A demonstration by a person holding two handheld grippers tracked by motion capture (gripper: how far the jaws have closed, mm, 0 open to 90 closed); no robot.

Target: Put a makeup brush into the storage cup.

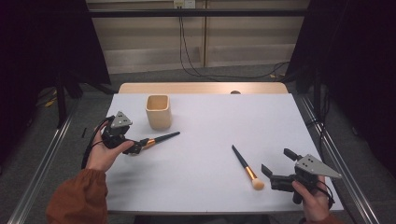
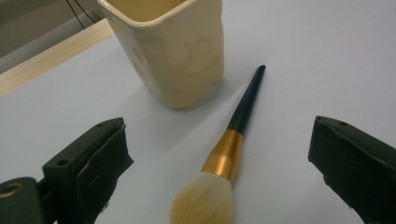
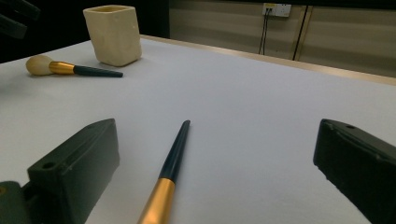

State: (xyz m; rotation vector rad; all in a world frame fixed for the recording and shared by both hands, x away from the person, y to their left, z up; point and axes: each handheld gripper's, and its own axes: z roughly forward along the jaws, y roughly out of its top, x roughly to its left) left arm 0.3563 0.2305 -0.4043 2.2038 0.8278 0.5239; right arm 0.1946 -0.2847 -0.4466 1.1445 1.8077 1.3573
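Two tools held low, left tool and right tool gaping wide, each astride a brush, cup near

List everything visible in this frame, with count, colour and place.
makeup brushes: 2, black handle, gold ferrule, cream bristles; one lying between the left jaws beside the cup, one lying ahead of the right gripper
cup: 1, cream, squarish, upright, far left of table
table: 1, white top, wooden far edge
wall socket: 1, white, cables hanging down
left gripper: black, open, around the brush head
right gripper: black, open
hands: 2, orange sleeve on the left
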